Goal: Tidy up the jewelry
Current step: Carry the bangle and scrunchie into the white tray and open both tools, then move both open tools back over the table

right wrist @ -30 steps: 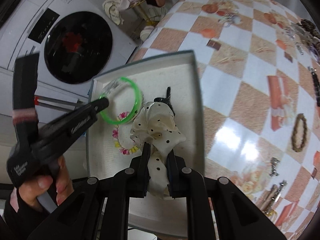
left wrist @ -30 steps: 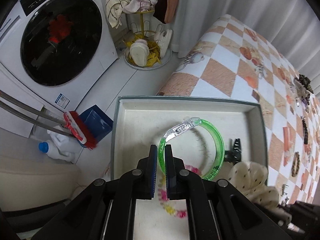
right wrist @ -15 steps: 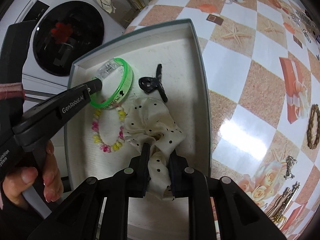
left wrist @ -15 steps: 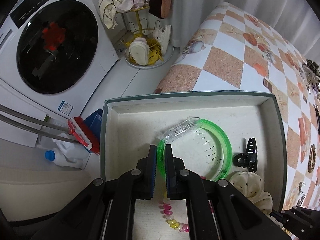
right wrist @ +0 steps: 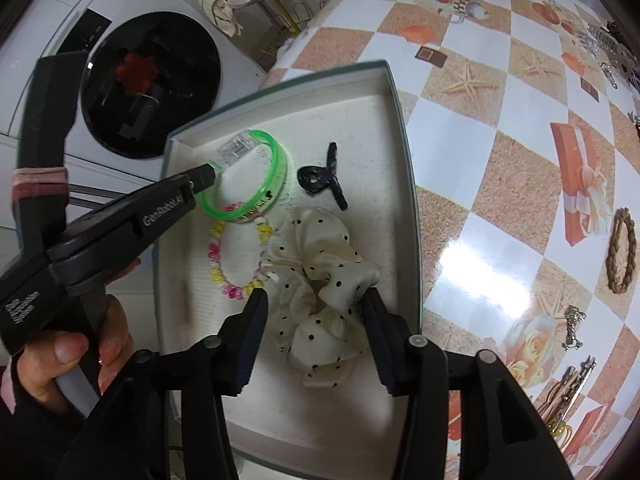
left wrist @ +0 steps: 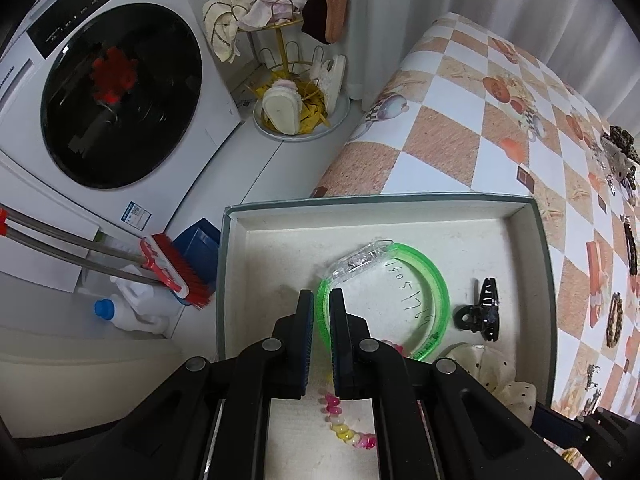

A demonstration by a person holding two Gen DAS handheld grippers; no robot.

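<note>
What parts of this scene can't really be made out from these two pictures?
- Beaded bracelet, left wrist view: much of it is behind the left gripper, which is shut on the green bangle.
- Polka-dot scrunchie, left wrist view: partly behind the gripper body; the right wrist view shows it whole.
- Writing inside the box: too faint to read.
- Small metal clips on the tablecloth: too small to identify.
</note>
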